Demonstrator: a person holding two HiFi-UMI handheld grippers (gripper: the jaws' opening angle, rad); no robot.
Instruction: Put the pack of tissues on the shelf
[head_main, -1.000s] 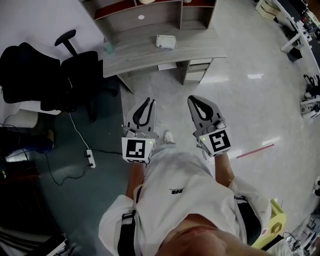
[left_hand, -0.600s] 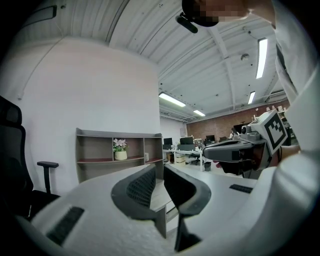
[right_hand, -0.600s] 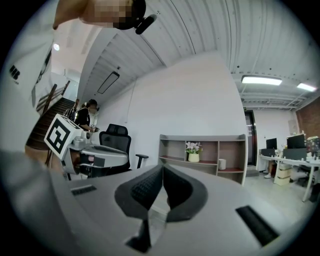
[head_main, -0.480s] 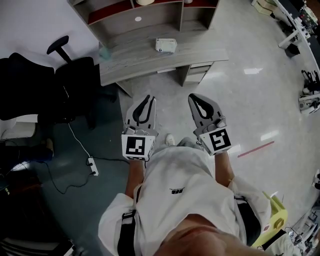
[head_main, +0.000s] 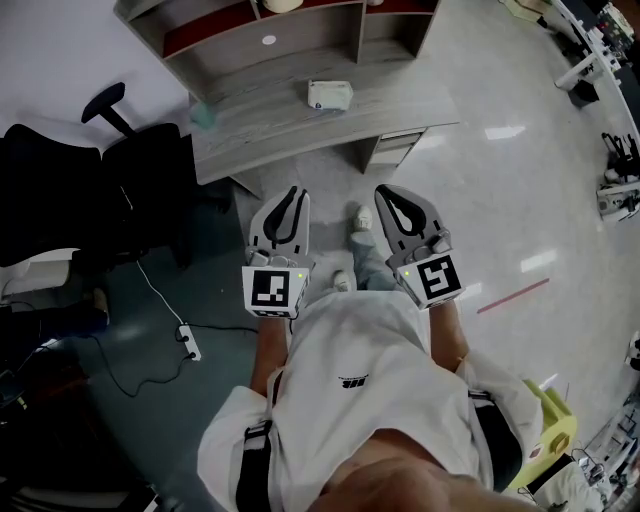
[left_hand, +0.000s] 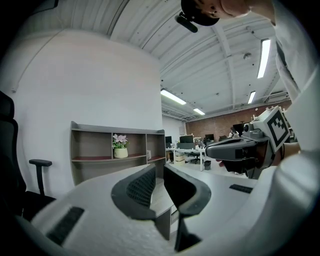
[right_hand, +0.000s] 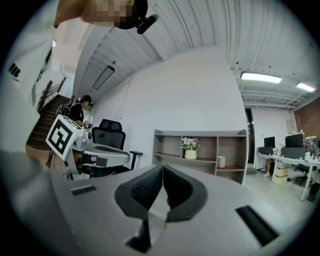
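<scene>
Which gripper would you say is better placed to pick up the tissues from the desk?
Left, marginally: the tissues lie on the desk slightly nearer the left gripper than the right gripper, and the shelf stands to that side. Both are empty.

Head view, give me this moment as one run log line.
left gripper: barely open, empty | right gripper: shut, empty | tissues: on desk, untouched

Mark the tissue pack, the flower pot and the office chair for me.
tissue pack (head_main: 330, 94), head view, middle of its top.
flower pot (right_hand: 190, 154), right gripper view, front of the pot.
office chair (head_main: 95, 190), head view, its black upholstery.
</scene>
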